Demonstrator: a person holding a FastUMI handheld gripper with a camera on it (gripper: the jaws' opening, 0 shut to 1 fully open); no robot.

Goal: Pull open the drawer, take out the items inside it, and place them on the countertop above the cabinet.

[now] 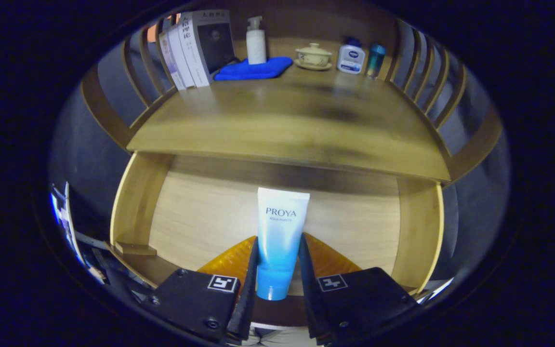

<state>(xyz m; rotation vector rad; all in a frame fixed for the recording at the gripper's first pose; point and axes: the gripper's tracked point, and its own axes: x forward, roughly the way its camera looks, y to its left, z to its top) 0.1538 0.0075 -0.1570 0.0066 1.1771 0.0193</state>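
Nearest, the gripper has its two fingers clamped on a cosmetic tube, one pressing each side of its lower blue half. The tube points away from the fingers with its cap end near and its flat crimped end far, a hold that keeps it steady for carrying. It hangs over the open drawer, whose pale floor and light wooden side walls spread beneath and beyond it. I judge this to be the lift-out step, since the tube seems to be off the drawer floor, though a gap cannot be confirmed. No other item is visible in the part of the drawer that shows.

Beyond the drawer lies the bench, the cabinet's top, with slatted rails on its left and right sides. Its near and middle parts are bare, leaving room to set the tube down.

Along the far edge stand, from left to right: three books leaning together, one blue cloth with one white pump bottle on it, one lidded cup on a saucer, one white bottle with a blue cap, and one small teal bottle.
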